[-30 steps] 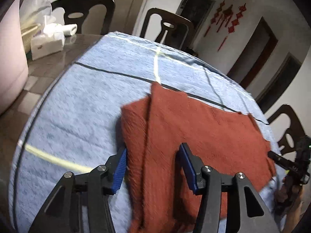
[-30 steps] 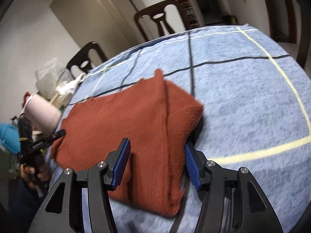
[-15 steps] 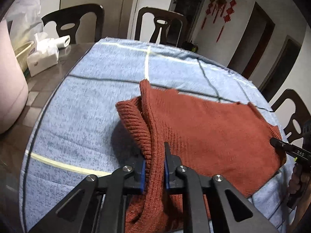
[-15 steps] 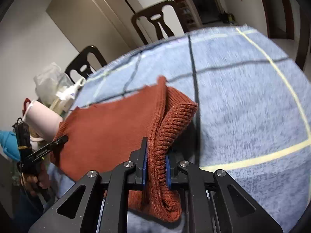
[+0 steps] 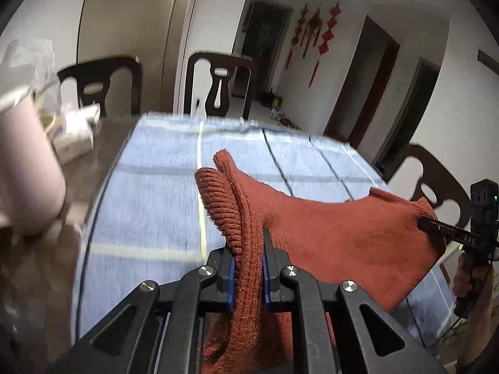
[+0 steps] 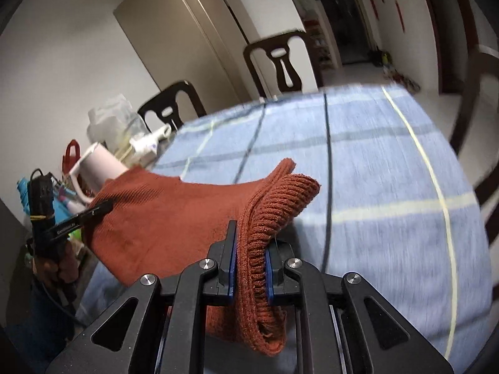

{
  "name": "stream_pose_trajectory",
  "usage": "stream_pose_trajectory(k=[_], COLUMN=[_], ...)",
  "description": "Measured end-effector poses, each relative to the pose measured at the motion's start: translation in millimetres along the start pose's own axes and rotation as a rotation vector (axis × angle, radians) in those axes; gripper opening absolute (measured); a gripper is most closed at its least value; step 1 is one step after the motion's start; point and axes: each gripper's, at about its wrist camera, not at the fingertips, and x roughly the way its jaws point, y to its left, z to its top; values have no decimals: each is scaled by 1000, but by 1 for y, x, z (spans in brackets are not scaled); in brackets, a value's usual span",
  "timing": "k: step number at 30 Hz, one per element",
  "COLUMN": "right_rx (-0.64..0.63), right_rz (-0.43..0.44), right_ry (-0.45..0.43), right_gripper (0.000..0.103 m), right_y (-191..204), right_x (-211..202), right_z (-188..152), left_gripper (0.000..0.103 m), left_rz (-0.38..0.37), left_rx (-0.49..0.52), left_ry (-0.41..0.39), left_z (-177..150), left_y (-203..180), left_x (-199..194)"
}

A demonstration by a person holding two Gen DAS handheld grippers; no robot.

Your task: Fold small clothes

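Observation:
A rust-red knit garment (image 5: 336, 237) is lifted off the table, stretched between both grippers. My left gripper (image 5: 248, 275) is shut on its ribbed left end, which bunches between the blue pads. My right gripper (image 6: 251, 272) is shut on the ribbed right end of the garment (image 6: 162, 215). The right gripper also shows at the far right of the left wrist view (image 5: 443, 229), and the left gripper at the far left of the right wrist view (image 6: 81, 218). The cloth hangs above the blue checked tablecloth (image 5: 149, 205).
A pink mug (image 5: 25, 168), tissue packs (image 5: 73, 137) and a plastic bag sit on the bare table left of the cloth. Dark chairs (image 5: 218, 87) stand round the table. In the right wrist view the tablecloth (image 6: 389, 193) spreads to the right.
Both grippers closed on the ends of the red garment, which lay flat on the tablecloth, and have lifted it up off the table.

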Motion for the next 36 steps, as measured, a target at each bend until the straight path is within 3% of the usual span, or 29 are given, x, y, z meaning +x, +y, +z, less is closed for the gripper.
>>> stream_pose_trajectory(k=[4,8,11,14,17,19,26,31,36], right_rx=[47,133,158,146,123,99,-2,-130,-222], right_rz=[-7,-52,-27,-36,-69,-100,-141,-102,-81], right_ry=[51,123,109,109,86,58,-40,-11,61], right_gripper=[14,14,14,19,28,30,33,33,33], right_y=[-13,-41,-48,-48,-46,-43,-12,30,64], right_x=[7,35,34,32,22,10,-27,-9,30], right_z=[-38,-58,-59,-62,-66,-69,-74,-85,-101], left_gripper=[14,15,15,17,22,33,33,42,42], left_rz=[-16,16,-13,11,24,42,105,16,-91], left_rx=[-40,-105,-165,-135,-130,-136,-115,-21,64], left_ry=[76,173,162,156,148,140,36,-16,54], left_z=[-49,-83,-83,-83,-86,-90,-91,-95,-104], left_y=[9,23,32,26,24,26,26,-16,-64], left_x=[3,31,32,32,29,23,-19,-35,-3])
